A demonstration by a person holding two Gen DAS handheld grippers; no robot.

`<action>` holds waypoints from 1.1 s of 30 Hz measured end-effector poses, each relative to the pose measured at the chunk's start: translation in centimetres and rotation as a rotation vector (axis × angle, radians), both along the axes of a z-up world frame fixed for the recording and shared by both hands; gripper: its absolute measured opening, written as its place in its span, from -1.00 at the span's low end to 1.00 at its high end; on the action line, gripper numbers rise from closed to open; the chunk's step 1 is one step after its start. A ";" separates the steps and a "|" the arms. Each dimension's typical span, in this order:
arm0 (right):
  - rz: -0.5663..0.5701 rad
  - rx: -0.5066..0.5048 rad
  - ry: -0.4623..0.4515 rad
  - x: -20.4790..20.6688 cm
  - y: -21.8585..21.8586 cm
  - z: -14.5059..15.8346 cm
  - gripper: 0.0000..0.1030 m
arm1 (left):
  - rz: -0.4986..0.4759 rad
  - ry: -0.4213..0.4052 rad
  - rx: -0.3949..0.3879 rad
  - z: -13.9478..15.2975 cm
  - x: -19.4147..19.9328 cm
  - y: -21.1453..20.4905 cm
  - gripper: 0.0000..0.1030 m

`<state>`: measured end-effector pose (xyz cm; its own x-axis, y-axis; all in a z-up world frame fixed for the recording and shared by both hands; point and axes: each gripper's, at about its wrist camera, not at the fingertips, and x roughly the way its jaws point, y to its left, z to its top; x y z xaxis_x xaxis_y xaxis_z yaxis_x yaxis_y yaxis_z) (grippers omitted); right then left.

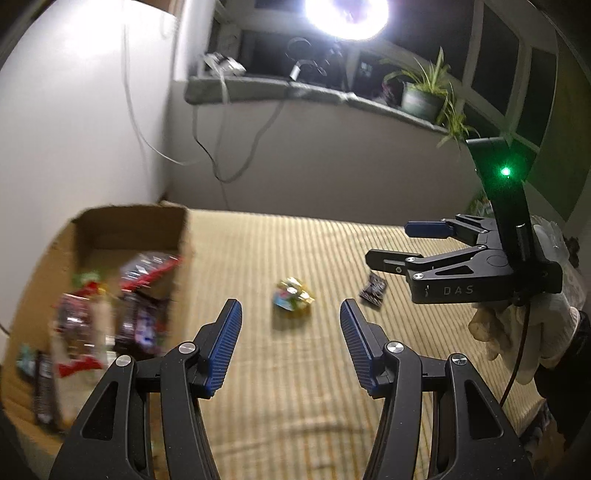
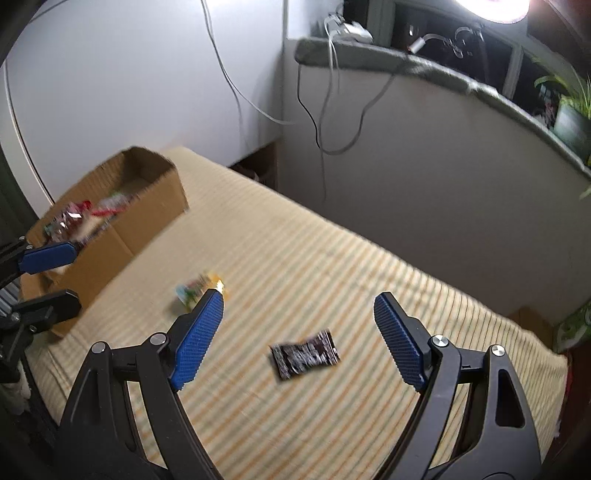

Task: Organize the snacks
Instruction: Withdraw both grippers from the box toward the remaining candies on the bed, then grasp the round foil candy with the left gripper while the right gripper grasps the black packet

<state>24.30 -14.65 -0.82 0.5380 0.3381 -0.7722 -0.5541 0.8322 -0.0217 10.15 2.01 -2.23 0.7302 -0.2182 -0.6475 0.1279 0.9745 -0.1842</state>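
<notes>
A yellow and green snack packet (image 1: 293, 297) lies on the striped cloth, just beyond my left gripper (image 1: 291, 309), whose blue pads stand apart with nothing between them. A dark snack packet (image 2: 305, 355) lies flat between and below the wide-apart fingers of my right gripper (image 2: 298, 301), untouched. The left wrist view shows the dark packet (image 1: 373, 291) under the right gripper (image 1: 386, 242), held by a gloved hand (image 1: 517, 332). The cardboard box (image 1: 110, 229) at the left holds several snack packs (image 1: 110, 314). The yellow packet (image 2: 195, 291) sits partly behind my right gripper's left finger.
The striped cloth (image 1: 295, 369) covers the surface. A wall with hanging cables (image 1: 221, 147) stands behind, and a sill carries a potted plant (image 1: 424, 92) and a bright lamp (image 1: 347, 14). The left gripper (image 2: 48, 277) shows at the left edge of the right wrist view.
</notes>
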 end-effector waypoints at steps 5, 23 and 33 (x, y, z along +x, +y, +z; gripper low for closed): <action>-0.009 -0.004 0.074 0.1 -1.7 -2.6 0.67 | -0.007 0.047 -0.002 -1.8 1.8 -1.2 0.06; 0.038 -0.051 0.098 1.2 -0.6 -6.9 0.54 | 0.022 0.133 0.034 -5.5 7.3 -2.3 0.06; 0.034 -0.026 0.093 0.6 -1.2 -6.4 -0.17 | -0.018 0.145 0.060 -6.0 7.8 -3.1 -0.28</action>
